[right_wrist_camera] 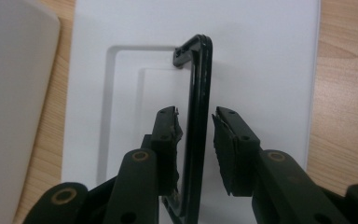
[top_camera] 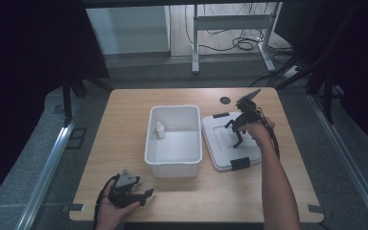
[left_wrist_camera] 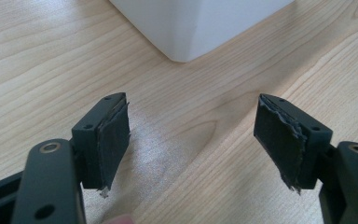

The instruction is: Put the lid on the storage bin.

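The black metal wire handle (right_wrist_camera: pixel 199 93) stands raised on the flat white rectangular plastic lid (top_camera: pixel 230 141), and in the right gripper view it runs upright between the two black jaws of the right gripper (right_wrist_camera: pixel 198 135). The left pad (right_wrist_camera: pixel 173 135) lies against or just beside the handle bar; the right pad (right_wrist_camera: pixel 223 144) stands just apart from it with a narrow gap, so the jaws bracket the handle without a visible clamp on it. The lid lies flat on the light wooden table (top_camera: pixel 124 124), toward 3 o'clock of the table's middle, with a black clip at its 12 o'clock edge (top_camera: pixel 220 115) and another at its 6 o'clock edge (top_camera: pixel 239 164). In the high view the right gripper (top_camera: pixel 237 136) points down onto the lid's centre, held by the right hand (top_camera: pixel 258 129) that reaches in from 5 o'clock. Just beside the lid, at its 9 o'clock side, stands the open white rectangular plastic bin (top_camera: pixel 173 165). Inside the bin, near its 10 o'clock corner, a small white plastic bottle (top_camera: pixel 160 130) stands upright. At 7 o'clock of the bin, near the table's front edge, the left gripper (top_camera: pixel 146 194) rests in the left hand (top_camera: pixel 112 211). In the left gripper view its jaws stand wide apart and released, with bare table between the pads (left_wrist_camera: pixel 114 140) and a corner of the bin (left_wrist_camera: pixel 186 28) at 12 o'clock.
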Demonstrator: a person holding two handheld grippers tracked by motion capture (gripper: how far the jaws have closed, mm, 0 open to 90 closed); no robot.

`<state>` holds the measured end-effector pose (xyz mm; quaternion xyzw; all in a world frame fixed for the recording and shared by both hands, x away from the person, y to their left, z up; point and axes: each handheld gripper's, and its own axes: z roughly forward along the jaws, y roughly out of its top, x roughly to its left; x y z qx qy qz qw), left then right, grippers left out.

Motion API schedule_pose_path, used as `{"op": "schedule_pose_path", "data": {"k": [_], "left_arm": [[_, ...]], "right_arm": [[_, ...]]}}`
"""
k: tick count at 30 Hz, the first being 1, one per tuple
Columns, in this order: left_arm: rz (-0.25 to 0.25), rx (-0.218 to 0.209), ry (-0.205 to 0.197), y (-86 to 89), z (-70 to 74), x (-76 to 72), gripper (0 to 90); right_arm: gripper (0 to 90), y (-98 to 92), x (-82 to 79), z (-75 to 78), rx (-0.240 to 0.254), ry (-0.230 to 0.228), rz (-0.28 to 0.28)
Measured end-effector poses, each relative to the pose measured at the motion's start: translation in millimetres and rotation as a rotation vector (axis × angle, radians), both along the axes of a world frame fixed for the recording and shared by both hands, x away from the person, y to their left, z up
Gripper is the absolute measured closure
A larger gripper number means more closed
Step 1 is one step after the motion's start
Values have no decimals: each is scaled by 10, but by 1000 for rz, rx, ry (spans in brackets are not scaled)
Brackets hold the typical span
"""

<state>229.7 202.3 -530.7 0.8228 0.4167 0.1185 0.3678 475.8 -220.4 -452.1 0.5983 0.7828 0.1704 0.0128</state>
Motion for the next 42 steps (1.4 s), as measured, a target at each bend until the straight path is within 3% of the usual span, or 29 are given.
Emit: {"op": "schedule_pose_path", "data": {"k": [12, 17, 21, 42], "left_arm": [[2, 1, 0, -1, -3, 4, 268], [2, 1, 0, -4, -6, 4, 268], [1, 2, -1, -2, -4, 3, 268], [1, 2, 0, -3, -4, 3, 268]], "right_arm": [[824, -23, 33, -44, 42, 44, -52], [845, -19, 35, -35, 85, 49, -83], [847, 14, 25, 3, 72, 44, -98], [849, -77, -109, 502, 108, -18, -114]]}}
